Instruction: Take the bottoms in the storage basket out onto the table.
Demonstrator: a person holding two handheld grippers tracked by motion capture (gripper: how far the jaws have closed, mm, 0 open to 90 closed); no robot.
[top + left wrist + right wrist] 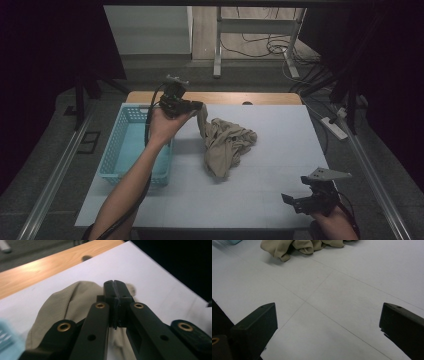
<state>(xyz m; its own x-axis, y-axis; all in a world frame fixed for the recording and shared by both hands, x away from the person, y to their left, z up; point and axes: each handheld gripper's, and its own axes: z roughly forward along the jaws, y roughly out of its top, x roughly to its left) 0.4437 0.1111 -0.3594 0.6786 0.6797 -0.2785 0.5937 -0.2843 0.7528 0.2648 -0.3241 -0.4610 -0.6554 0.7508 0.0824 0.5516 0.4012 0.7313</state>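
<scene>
Left hand-held gripper, upper middle of the high view: jaws fully closed, pinching a corner of the beige cloth. Cloth hangs from that corner; the rest lies crumpled mid-table, just right of the blue basket. Right hand-held gripper, lower right, jaws wide apart, holding nothing. Judgement: lift higher until the cloth clears the table, then carry it left over the basket rim before letting go.

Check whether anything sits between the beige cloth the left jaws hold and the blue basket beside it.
Nothing visible does. The left gripper is shut on a corner of the beige cloth, and the open-topped blue basket sits right beside it on the white table.
</scene>
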